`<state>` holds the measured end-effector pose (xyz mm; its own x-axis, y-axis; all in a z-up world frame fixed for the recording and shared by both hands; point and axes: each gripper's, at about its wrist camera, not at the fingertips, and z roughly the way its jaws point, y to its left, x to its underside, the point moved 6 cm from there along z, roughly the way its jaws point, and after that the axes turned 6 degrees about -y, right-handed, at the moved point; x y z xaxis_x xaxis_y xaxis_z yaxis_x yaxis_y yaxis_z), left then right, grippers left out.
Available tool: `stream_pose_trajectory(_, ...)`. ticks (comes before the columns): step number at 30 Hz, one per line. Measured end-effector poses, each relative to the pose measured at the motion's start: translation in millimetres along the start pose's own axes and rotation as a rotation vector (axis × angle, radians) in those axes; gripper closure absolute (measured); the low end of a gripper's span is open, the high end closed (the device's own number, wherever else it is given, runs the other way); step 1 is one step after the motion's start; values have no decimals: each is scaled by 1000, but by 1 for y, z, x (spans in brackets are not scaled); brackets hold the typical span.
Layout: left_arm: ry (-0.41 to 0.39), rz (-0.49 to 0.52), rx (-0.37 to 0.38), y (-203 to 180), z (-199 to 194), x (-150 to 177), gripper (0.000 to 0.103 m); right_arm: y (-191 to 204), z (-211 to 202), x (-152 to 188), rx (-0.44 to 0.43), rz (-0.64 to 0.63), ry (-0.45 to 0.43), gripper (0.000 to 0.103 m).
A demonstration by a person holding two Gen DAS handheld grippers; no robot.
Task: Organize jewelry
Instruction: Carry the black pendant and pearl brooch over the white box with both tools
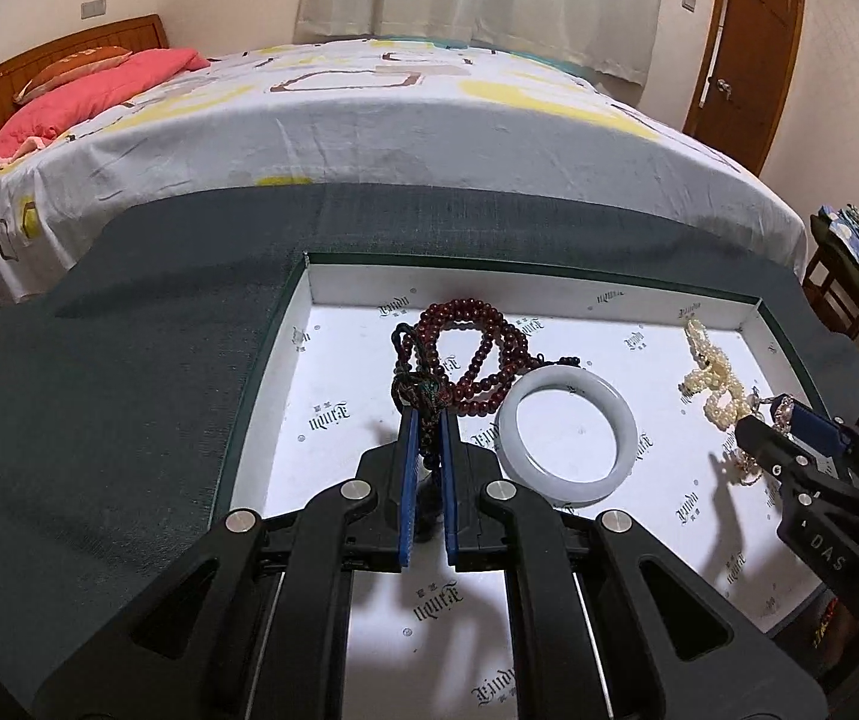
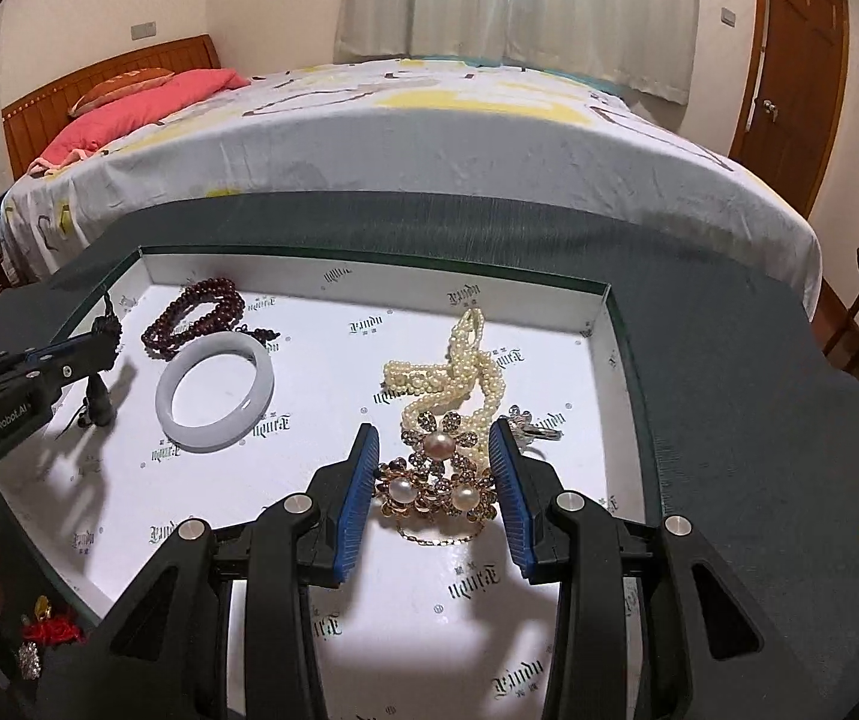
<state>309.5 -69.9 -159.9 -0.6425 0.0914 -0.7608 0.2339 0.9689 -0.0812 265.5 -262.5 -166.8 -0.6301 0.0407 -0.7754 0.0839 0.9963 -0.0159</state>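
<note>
Readable writing first: the right claw's black body reads "DAS" in the left wrist view, and the left claw's body reads "GenRobot.AI" in the right wrist view. The lining of the box (image 2: 600,324) carries a repeated ornate logo, upside down from here and too stylised to read surely.

The box is shallow, white inside with a dark green rim, and sits on a dark grey cloth (image 1: 129,420). All the jewelry lies in it.

The left claw (image 1: 428,420) is narrowed on a dark knotted cord tassel (image 1: 420,390), pinched between its blue pads. Beyond its tips, the dark red bead strand (image 1: 477,348) joined to the tassel lies coiled. Just right of the tips is a pale jade bangle (image 1: 567,438), flat, touching the beads at its far edge.

The right claw (image 2: 434,465) stands wide, one finger on either side of a gold flower brooch cluster set with pearls (image 2: 435,480); whether the pads touch it is unclear. A thin gold chain trails from the cluster toward the claw. Just beyond lies a tangled pearl strand (image 2: 459,372), and past the right fingertip a small silver piece (image 2: 534,426).

Behind the cloth are a bed (image 2: 429,138) with a red pillow, curtains, and a wooden door (image 2: 801,60).
</note>
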Motion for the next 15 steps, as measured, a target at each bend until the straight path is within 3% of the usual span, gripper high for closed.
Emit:
stream_pose_trajectory(12,41,2,-27,1,9,1,94,3,11,-2,15,-8,21,64)
stream_pose_trajectory(15,48,7,-31,0,11,2,83,3,12,-2,12,-9,32,64)
